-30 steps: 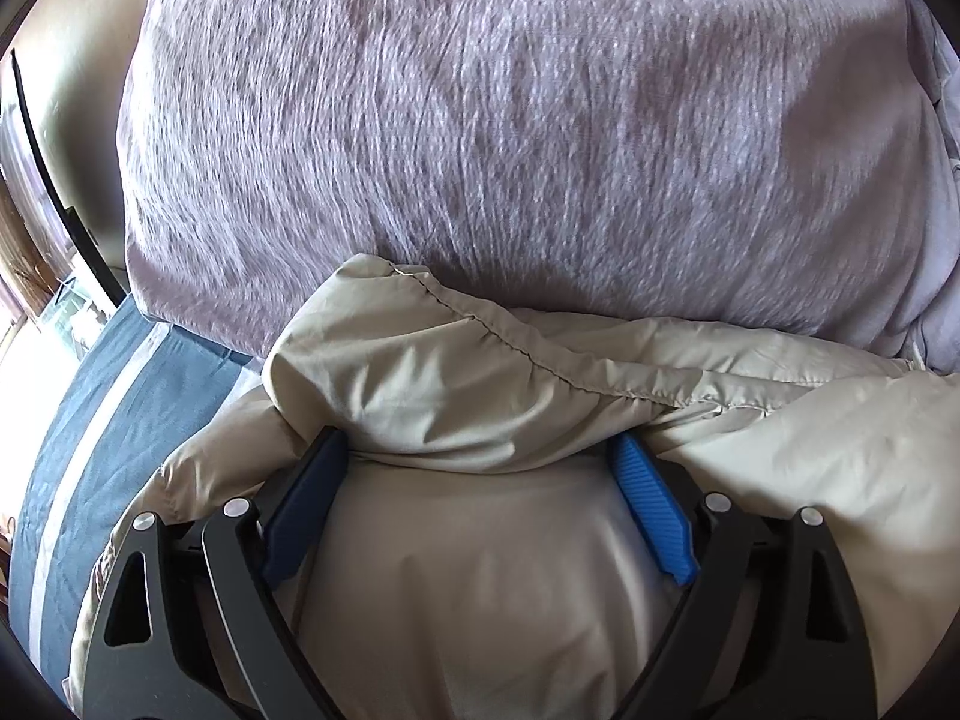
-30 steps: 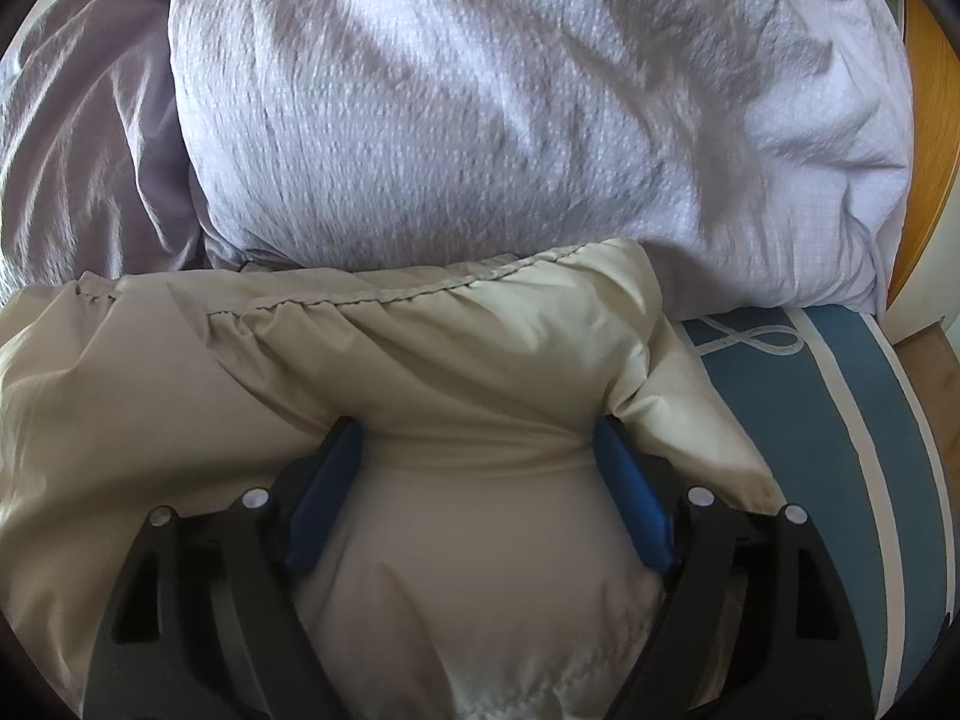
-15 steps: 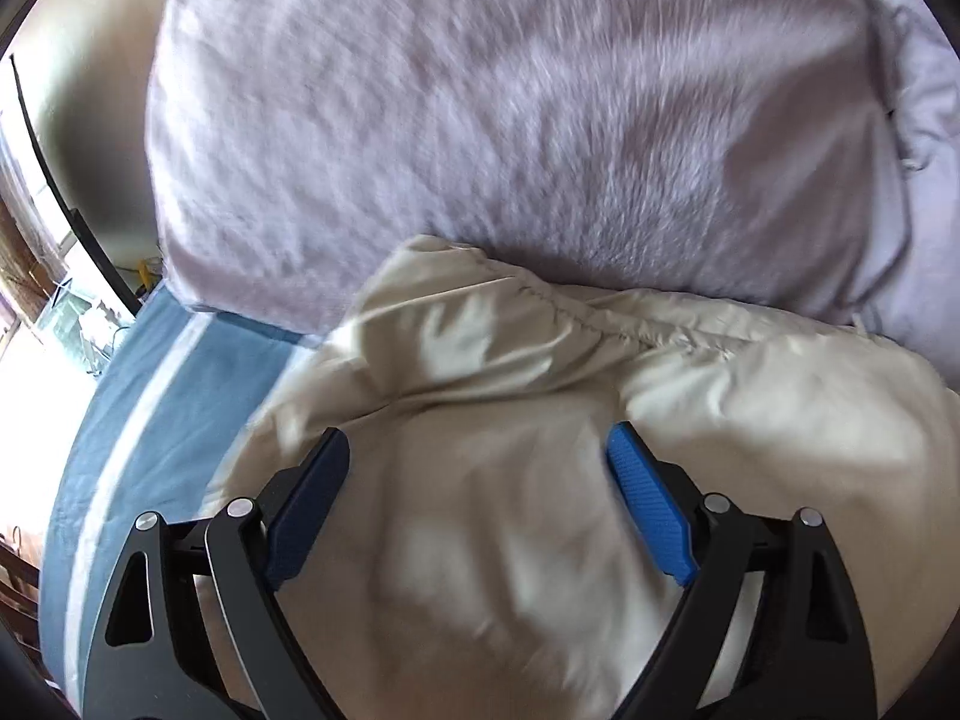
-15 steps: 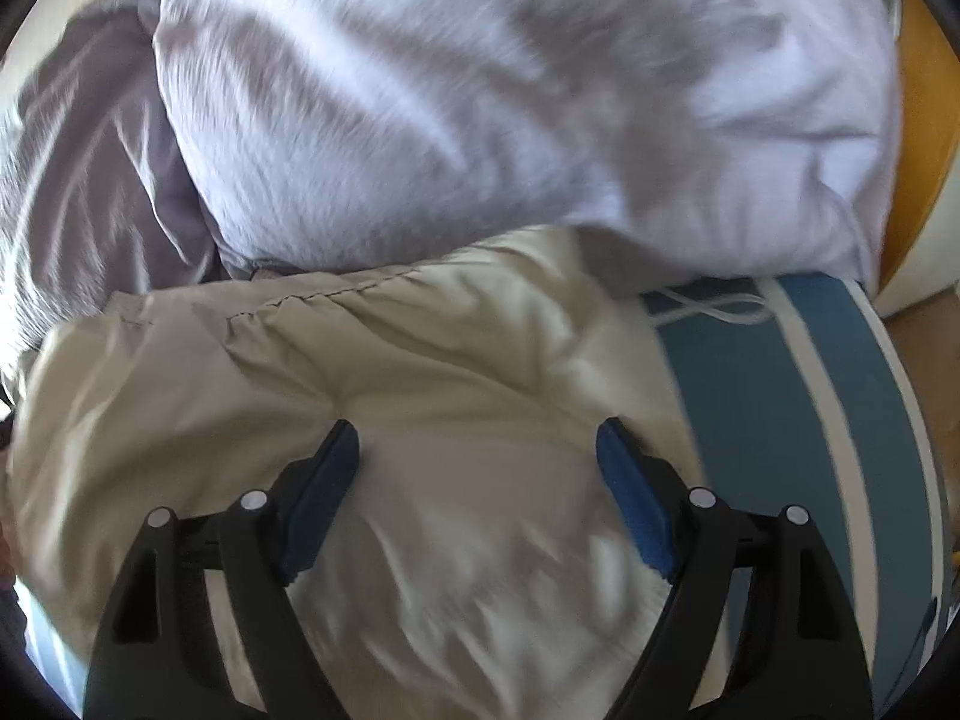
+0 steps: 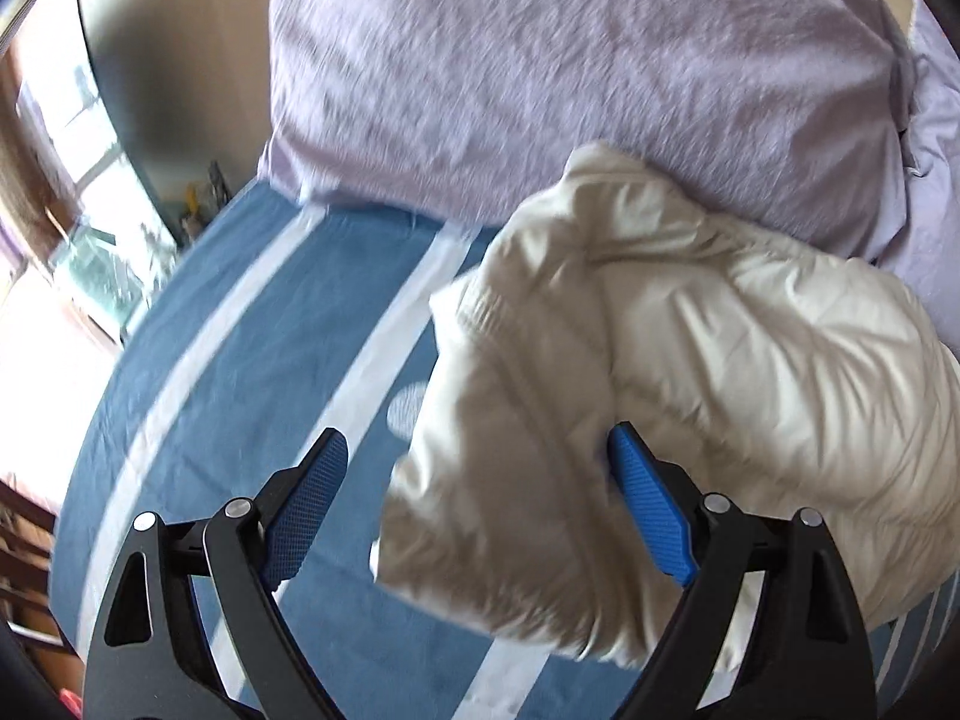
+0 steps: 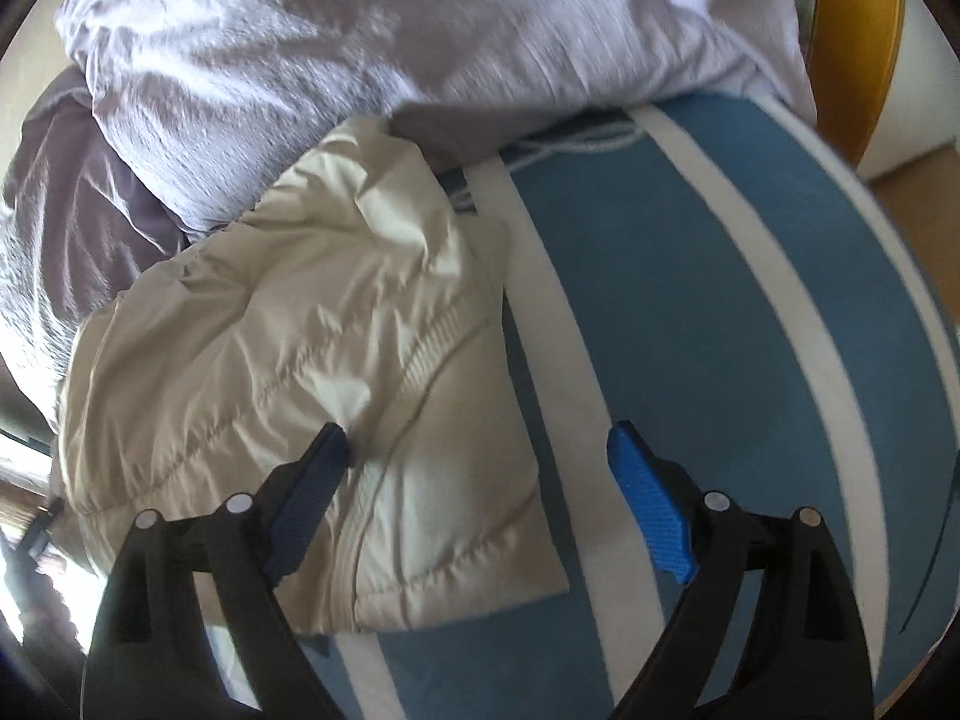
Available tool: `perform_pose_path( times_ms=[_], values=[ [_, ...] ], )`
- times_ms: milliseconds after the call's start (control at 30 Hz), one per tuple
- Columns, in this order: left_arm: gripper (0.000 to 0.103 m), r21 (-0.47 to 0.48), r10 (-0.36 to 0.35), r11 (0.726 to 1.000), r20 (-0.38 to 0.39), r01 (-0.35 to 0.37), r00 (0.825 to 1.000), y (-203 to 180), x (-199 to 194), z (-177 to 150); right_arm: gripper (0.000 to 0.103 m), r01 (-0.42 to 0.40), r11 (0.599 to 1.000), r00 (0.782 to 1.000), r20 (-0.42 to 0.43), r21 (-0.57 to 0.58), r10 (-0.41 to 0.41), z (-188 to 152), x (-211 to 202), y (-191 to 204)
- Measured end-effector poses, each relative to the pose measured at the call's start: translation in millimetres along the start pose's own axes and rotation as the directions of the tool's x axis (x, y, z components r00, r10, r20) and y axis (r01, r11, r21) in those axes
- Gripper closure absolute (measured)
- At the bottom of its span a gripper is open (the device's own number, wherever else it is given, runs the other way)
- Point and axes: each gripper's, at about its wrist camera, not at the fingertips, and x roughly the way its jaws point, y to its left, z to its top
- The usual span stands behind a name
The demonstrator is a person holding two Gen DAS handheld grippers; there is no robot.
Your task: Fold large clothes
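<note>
1. Jacket (image 5: 690,372), puffy and cream coloured, lies folded into a thick bundle on the bed; its far end touches the big lilac pillow (image 5: 570,72).
2. Under it is a blue sheet (image 5: 240,324) with white stripes; the blue shows on both sides of the bundle.
3. Left gripper (image 5: 477,492) hangs over the left edge of the jacket; its jaws stand wide; the jacket's edge sits in the gap, but the left blue pad is over bare sheet, so nothing is squeezed; whether the right pad touches the cloth, I cannot tell.
4. Right gripper (image 6: 480,480) hangs over the right edge of the jacket (image 6: 288,360); its jaws are opening and already wide; the jacket's corner lies between them; the right pad is over the striped sheet (image 6: 690,312), clear of the cloth.
5. Lilac pillow (image 6: 360,42) fills the top of that view too; a darker purple cloth (image 6: 66,192) is bunched beside it on the left.
6. Both views are a bit blurry.
</note>
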Motion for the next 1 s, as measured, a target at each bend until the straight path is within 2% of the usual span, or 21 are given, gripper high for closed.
perform_pose_path(
  times_ms=[167,333,500,567,633,733,867,1000],
  values=[
    [0.013,-0.080,-0.063,0.995,-0.040,0.059,0.997,12,8,-10,0.015,-0.053,0.998,0.998,-0.044,0.033,0.055,-15,7,-5],
    [0.013,-0.193,-0.139,0.973,-0.067,0.124,0.988,22,21,-17,0.015,-0.103,0.991,0.991,-0.076,0.081,0.109,-23,12,-9],
    [0.014,-0.296,-0.199,0.940,-0.072,0.170,0.977,27,26,-24,0.031,-0.133,0.984,0.988,-0.060,0.121,0.141,-32,13,-7],
    [0.020,-0.318,-0.217,0.930,-0.065,0.186,0.974,28,28,-24,0.041,-0.135,0.983,0.989,-0.047,0.128,0.142,-36,10,-7],
    [0.038,-0.322,-0.240,0.923,-0.048,0.212,0.970,27,28,-24,0.049,-0.141,0.980,0.989,-0.034,0.141,0.147,-38,8,-6],
    [0.052,-0.305,-0.232,0.929,-0.030,0.212,0.972,20,21,-23,0.061,-0.153,0.976,0.987,-0.017,0.153,0.157,-41,3,-6],
    [0.067,-0.312,-0.240,0.923,-0.006,0.227,0.971,19,12,-23,0.071,-0.155,0.978,0.988,0.008,0.141,0.155,-43,-7,-4],
    [0.073,-0.291,-0.243,0.926,0.024,0.240,0.970,17,-3,-26,0.077,-0.152,0.983,0.988,0.040,0.107,0.148,-50,-21,2]
  ],
)
